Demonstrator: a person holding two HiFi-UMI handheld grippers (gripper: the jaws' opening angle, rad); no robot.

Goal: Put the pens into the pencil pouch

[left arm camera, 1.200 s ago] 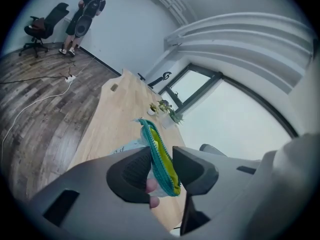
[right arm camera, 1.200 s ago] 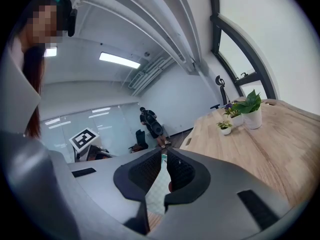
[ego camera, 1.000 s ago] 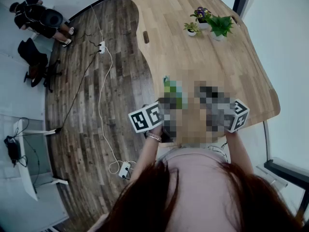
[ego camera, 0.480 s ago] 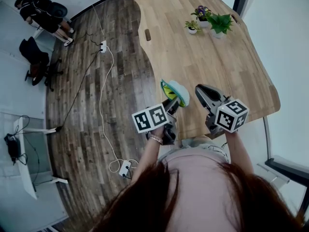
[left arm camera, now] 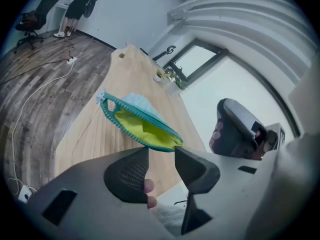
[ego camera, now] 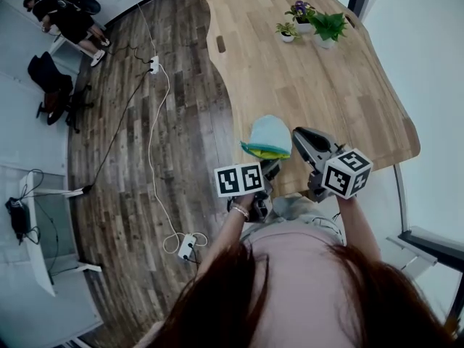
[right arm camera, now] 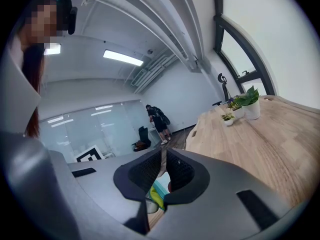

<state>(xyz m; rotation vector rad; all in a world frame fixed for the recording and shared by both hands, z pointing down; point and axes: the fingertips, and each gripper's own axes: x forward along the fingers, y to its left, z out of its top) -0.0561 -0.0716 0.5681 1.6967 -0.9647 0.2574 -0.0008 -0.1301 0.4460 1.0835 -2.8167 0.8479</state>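
Observation:
The pencil pouch (ego camera: 267, 137) is light blue with a teal zip and lies on the wooden table (ego camera: 326, 93) near its front edge. In the left gripper view the pouch (left arm camera: 141, 122) gapes toward me and shows its yellow-green lining. My left gripper (ego camera: 270, 169) (left arm camera: 161, 156) sits just short of the pouch's near corner, jaws open with nothing between them. My right gripper (ego camera: 300, 136) (right arm camera: 163, 165) hovers to the right of the pouch. Its jaws are shut to a thin slit, and I see nothing in it. No pen is in view.
Three small potted plants (ego camera: 330, 29) stand at the table's far end. Left of the table is wood floor with a white cable and a power strip (ego camera: 187, 246). A person (ego camera: 69, 13) and an office chair (ego camera: 49, 85) are at the far left.
The pouch was up at my left gripper's tips with its mouth showing; now it rests on the table and that gripper has drawn back and sunk. The right gripper has hardly shifted.

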